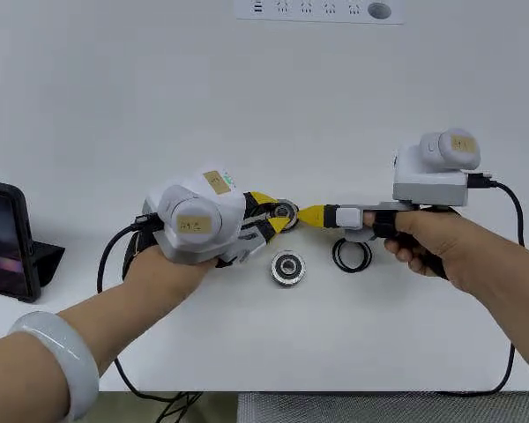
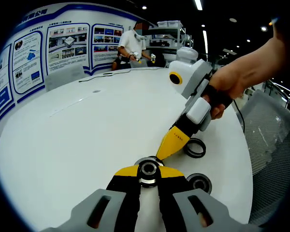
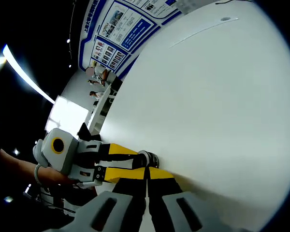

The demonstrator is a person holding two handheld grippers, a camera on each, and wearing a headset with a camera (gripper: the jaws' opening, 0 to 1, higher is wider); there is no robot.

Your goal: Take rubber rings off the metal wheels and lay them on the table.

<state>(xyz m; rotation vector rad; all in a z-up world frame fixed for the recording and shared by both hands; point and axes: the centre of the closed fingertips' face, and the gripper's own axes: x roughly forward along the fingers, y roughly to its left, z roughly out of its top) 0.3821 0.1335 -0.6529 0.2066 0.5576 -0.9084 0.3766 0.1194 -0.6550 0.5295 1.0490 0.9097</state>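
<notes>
Head view: left gripper [image 1: 273, 212] is clamping a metal wheel [image 1: 286, 211] just above the table [image 1: 247, 106] | right gripper [image 1: 312, 215], jaws together, is touching the wheel's rim | a freed rubber ring [image 1: 352, 256] is lying on the table | second wheel [image 1: 287, 267] is sitting nearby, seemingly still ringed, so work looks partway done.

A broad white bench [image 1: 247, 106] spreads beneath bright ceiling strip lights [image 2: 199, 5]. A white socket strip [image 1: 317, 9] sits at the bench's far edge, and a dark tablet on a stand [image 1: 4, 238] at its left edge. Blue-and-white poster panels [image 2: 63, 46] line the wall beyond the bench. A grey mesh chair [image 2: 270, 145] stands beside it.
</notes>
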